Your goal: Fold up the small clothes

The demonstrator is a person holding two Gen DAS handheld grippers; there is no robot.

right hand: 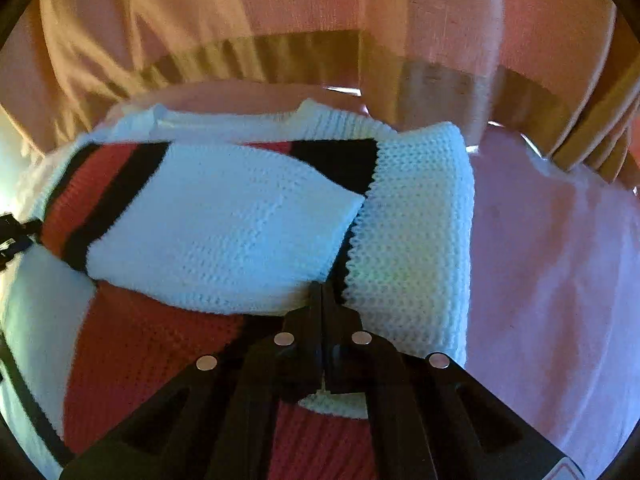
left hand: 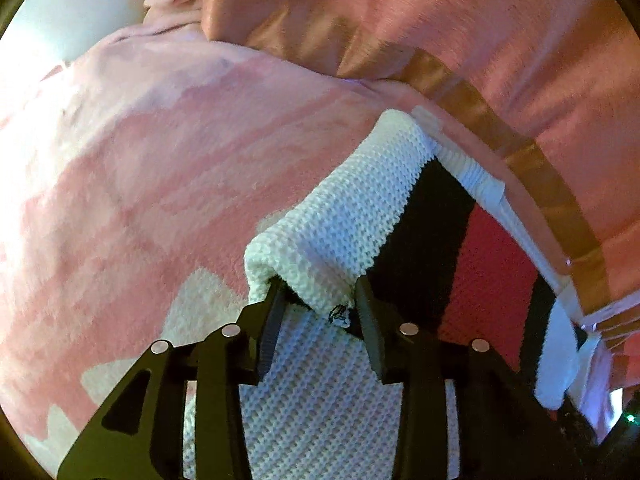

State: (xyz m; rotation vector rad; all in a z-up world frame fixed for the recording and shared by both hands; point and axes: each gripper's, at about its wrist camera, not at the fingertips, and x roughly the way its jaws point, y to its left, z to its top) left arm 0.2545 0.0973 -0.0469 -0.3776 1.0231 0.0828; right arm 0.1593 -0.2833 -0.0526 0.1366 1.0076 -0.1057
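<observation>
A small knit sweater [right hand: 224,216] in white, red and black lies on a pink blanket [left hand: 160,160]. Both its white sleeves are folded in over the body. In the left wrist view my left gripper [left hand: 318,300] holds a bunched fold of the white knit [left hand: 340,216] between its fingers, with a gap still between them. In the right wrist view my right gripper [right hand: 322,292] is shut, its fingertips pressed together at the edge between the two white sleeves [right hand: 412,240]. I cannot tell whether it pinches cloth. The left gripper's tip [right hand: 12,236] shows at the far left edge.
The person's pink and tan garment [right hand: 320,20] hangs just beyond the sweater's collar. The pink blanket [right hand: 560,260] spreads to the right of the sweater and, in the left wrist view, to its left. A bright wall [left hand: 72,12] shows at upper left.
</observation>
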